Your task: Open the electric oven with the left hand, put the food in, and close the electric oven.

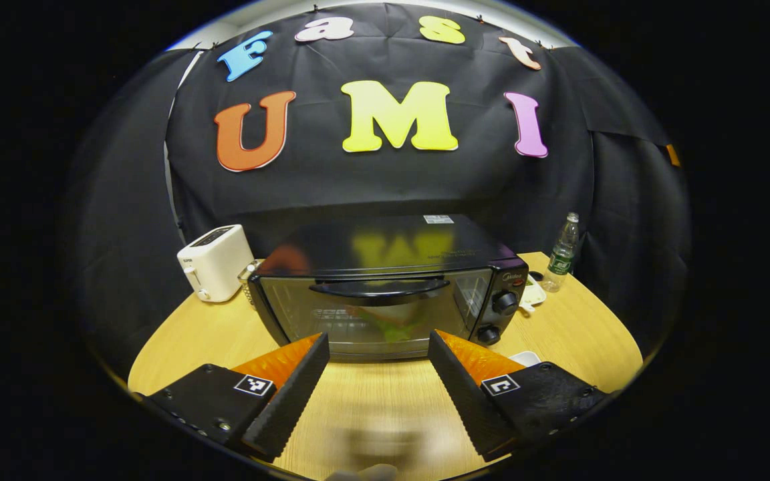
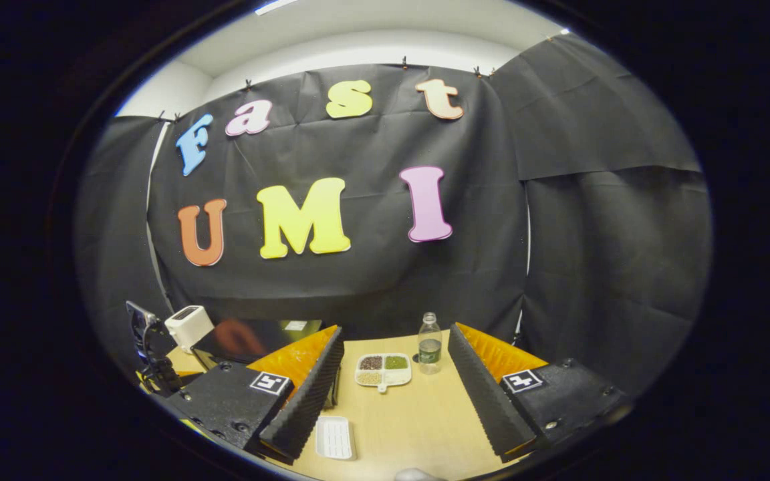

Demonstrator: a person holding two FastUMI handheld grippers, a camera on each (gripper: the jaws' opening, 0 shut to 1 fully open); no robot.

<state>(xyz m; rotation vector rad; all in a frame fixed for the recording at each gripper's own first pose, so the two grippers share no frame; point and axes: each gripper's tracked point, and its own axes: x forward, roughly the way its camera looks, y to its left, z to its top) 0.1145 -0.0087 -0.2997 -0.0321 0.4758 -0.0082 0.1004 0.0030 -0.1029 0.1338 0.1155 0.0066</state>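
Fingers of the left gripper [image 1: 378,351] stand wide apart with nothing between them, hovering over the wooden table [image 1: 385,407] just in front of the oven [image 1: 385,294]. The oven sits mid-table, door shut, handle [image 1: 379,288] across the top of the glass and two knobs [image 1: 505,302] on its right side. A white toaster [image 1: 214,262] stands to its left, a bottle [image 1: 562,254] behind to its right.

The right gripper [image 2: 395,364] is likewise spread and empty. Between its fingers lie a white tray [image 2: 335,437] close by, then a divided dish [image 2: 383,369] of food just beside the bottle [image 2: 430,344]. Past its left finger are the oven's top [image 2: 251,337] and the toaster [image 2: 188,326].
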